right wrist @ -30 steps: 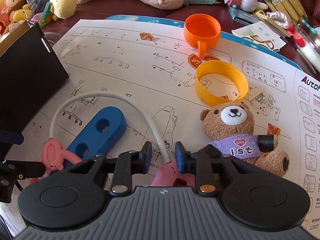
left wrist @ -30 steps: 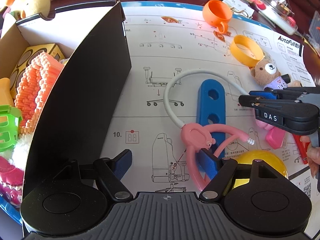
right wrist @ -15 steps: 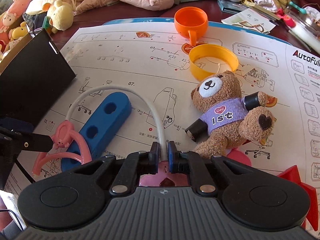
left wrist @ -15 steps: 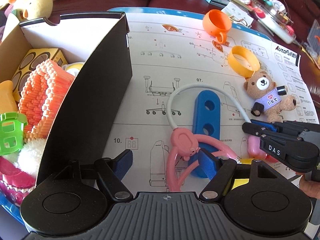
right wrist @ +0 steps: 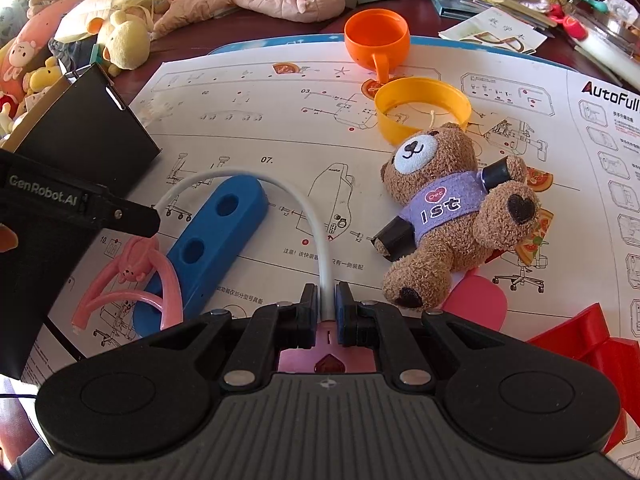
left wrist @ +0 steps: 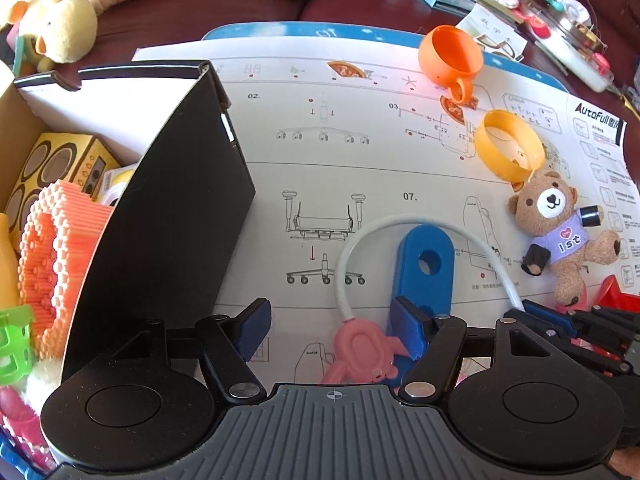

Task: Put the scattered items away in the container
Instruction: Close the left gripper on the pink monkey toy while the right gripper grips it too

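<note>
A toy with a pink monkey end (left wrist: 360, 354), a bent white cord (left wrist: 404, 222) and a pink base lies on the instruction sheet. My right gripper (right wrist: 328, 306) is shut on the white cord (right wrist: 326, 276) just above the pink base (right wrist: 326, 356). My left gripper (left wrist: 330, 332) hangs over the monkey end, which sits between its closing jaws; the left pad stands clear of it. The container is a black-walled cardboard box (left wrist: 160, 220) at the left, holding several toys. The right gripper (left wrist: 560, 320) shows at the lower right of the left wrist view.
A blue block with holes (left wrist: 426, 264) lies under the cord's arch. A teddy bear (right wrist: 444, 208), a yellow ring (right wrist: 420, 108) and an orange cup (right wrist: 378, 40) lie further right. A red piece (right wrist: 580, 344) is near the right gripper. Plush toys and clutter line the far edge.
The right gripper's jaws came together on the white cord. The left gripper shifted so the pink monkey end now lies between its fingers, and its jaws narrowed a little.
</note>
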A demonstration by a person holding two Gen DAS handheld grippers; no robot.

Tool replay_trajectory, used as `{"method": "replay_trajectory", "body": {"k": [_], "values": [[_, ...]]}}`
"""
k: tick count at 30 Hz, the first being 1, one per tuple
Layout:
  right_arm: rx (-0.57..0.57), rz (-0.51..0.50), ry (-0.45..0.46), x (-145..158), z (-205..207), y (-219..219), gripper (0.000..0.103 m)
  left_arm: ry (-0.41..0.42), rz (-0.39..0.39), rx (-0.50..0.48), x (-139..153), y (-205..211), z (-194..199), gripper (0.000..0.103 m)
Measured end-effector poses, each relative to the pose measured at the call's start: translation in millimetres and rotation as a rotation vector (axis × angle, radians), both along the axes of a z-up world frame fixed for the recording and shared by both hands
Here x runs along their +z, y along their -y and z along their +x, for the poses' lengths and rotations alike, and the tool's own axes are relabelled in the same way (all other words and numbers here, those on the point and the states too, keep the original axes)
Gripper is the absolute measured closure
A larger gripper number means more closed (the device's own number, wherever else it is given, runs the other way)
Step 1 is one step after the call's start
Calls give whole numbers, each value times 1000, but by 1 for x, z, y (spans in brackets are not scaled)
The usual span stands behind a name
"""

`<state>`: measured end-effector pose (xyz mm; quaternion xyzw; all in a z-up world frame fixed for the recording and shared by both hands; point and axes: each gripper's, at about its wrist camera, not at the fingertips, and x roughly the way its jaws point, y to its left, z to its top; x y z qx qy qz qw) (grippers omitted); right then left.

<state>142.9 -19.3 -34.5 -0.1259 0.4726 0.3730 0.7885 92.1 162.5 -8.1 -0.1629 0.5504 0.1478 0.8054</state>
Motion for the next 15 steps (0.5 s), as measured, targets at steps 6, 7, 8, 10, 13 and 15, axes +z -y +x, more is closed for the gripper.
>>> {"method": "replay_trajectory", "body": {"k": [6,7,8,10,13,15], "values": [[1,2,-2,-1,1,1,92,-57,6,14,-19,-1,12,31],[1,1,-3,0,1,0,92,-69,16,12,-22,-1,14,32],[0,1,-5,0,1,0,92,-63,28,8,-22,0,14,32],[-7,4,-10,0,2,1,92,-72,57,-18,-23,3,17,33],[-17,11,-25,0,3,0,90,-54,113,-74,-21,10,17,82],[-34,27,-49,1,5,1,80,-56,111,-87,-20,11,16,98]]}}
